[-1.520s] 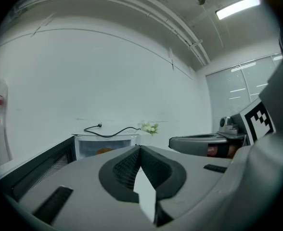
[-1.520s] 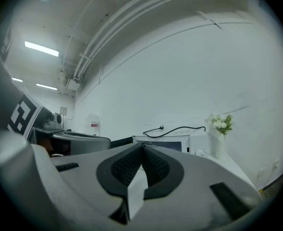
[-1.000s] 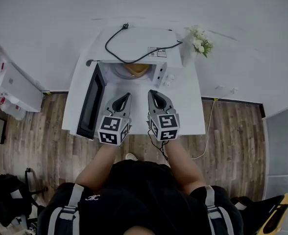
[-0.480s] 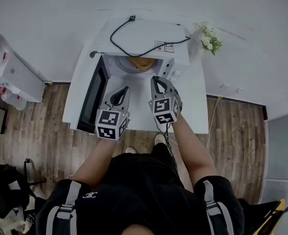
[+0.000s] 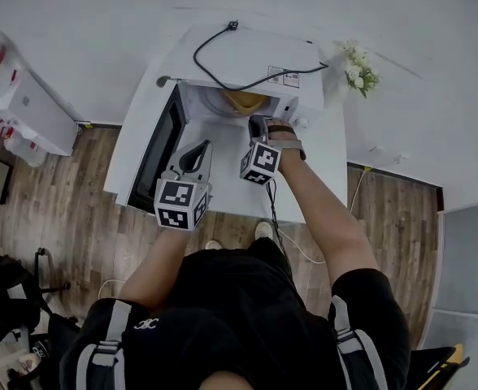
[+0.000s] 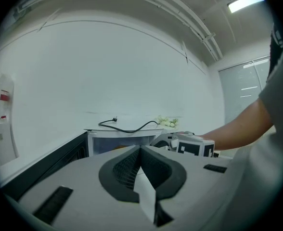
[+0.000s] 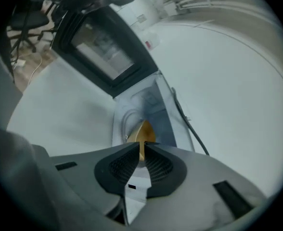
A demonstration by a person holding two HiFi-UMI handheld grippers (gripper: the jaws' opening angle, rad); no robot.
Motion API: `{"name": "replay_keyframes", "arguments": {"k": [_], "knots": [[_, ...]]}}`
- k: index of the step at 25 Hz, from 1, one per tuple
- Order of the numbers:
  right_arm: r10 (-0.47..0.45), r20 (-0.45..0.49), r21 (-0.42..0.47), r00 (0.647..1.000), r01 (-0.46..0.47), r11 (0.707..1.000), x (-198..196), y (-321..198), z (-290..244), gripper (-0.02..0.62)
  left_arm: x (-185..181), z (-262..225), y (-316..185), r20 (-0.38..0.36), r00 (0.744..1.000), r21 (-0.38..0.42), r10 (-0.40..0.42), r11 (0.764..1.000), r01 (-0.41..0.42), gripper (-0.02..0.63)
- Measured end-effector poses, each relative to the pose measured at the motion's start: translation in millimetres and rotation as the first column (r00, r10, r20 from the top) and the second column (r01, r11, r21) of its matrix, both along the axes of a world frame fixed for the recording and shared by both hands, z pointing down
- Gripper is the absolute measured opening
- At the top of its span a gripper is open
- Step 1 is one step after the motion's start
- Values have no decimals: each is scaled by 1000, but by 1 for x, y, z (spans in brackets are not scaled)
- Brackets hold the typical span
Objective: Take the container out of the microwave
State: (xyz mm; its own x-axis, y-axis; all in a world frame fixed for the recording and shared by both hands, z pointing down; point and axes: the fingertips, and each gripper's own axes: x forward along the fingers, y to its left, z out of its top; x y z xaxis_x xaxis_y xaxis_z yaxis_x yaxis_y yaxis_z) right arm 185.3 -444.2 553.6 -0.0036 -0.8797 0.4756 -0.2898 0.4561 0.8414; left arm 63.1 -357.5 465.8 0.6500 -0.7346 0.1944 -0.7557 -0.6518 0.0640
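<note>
Amber container (image 5: 245,101) sits inside the open microwave (image 5: 255,59) at the worktop's (image 5: 133,136) far end. Right tool (image 7: 141,147), jaws opening on nothing yet, should widen fully before straddling its rim; left tool (image 6: 140,150), jaws together and empty, hangs nearer

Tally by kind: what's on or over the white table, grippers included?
Microwave: 1
Container, inside the microwave: 1
Power cord: 1
Flower bunch: 1
Grippers: 2 (left gripper, jaws together; right gripper, jaws opening, nothing between them)
Total: 6
</note>
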Motion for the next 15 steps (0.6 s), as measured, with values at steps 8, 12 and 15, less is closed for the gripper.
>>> {"name": "replay_keyframes", "arguments": {"k": [8, 12, 15], "knots": [[-18, -251, -137, 968, -17, 990, 11, -36, 48, 109, -13, 0, -9, -2, 999, 5, -42, 999, 42, 5], [-13, -293, -177, 956, -41, 983, 11, -53, 61, 122, -21, 1, -19, -6, 998, 1, -67, 998, 67, 5], [-21, -303, -200, 953, -42, 979, 8, -62, 68, 132, -25, 3, -26, -4, 996, -7, -84, 996, 84, 5]]}}
